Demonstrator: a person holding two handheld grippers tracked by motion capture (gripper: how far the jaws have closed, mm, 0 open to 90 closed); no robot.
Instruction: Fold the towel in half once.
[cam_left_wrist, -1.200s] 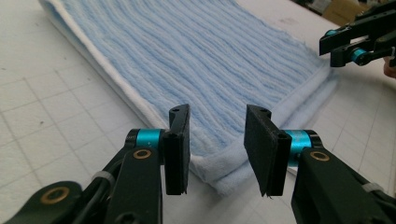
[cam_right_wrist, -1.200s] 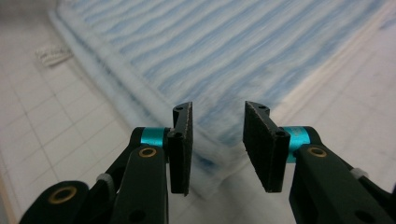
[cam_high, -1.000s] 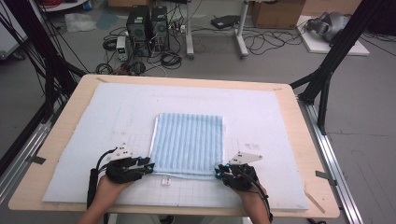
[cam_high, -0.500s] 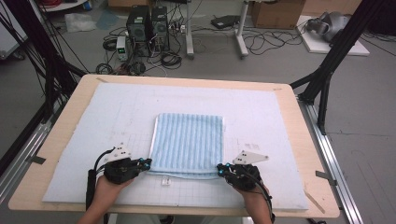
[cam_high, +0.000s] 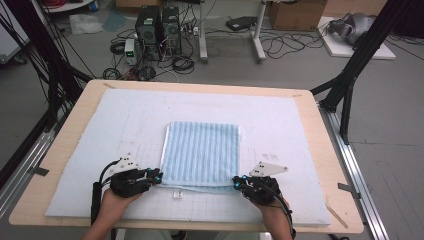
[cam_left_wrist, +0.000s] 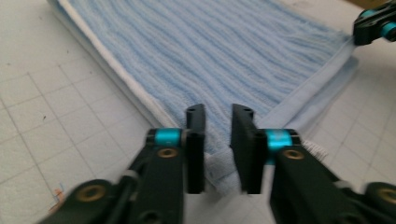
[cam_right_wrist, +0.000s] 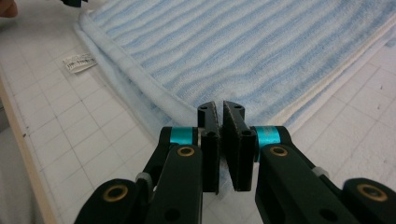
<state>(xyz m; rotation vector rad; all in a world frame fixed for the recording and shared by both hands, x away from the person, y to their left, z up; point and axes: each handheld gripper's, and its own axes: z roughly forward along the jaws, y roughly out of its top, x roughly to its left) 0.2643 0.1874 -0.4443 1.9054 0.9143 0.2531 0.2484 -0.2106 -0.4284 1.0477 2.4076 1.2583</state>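
Nothing legible is showing: the small white tag (cam_right_wrist: 80, 62) lying beside the striped towel (cam_right_wrist: 243, 51) is carrying print too blurred to read.

Mat (cam_high: 75, 165) covers most of worktop (cam_high: 332, 165). Towel (cam_high: 202, 150) on mat, centred, nearer front edge. Left gripper (cam_high: 159, 176) at towel's front-left corner, right gripper (cam_high: 235, 181) at front-right corner. Tag (cam_high: 176, 194) on mat just before towel's front edge.

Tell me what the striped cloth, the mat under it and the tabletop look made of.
Towel: looks like cotton terry, matte and fuzzy, with ribbed blue and white stripes and a plain hemmed edge, seen close in both gripper views. Mat: probably thin foam or felt, white, matte, printed with a faint grid; its edges look slightly rough. Tabletop: seems light plywood or laminate, smooth, pale wood tone with rounded corners.
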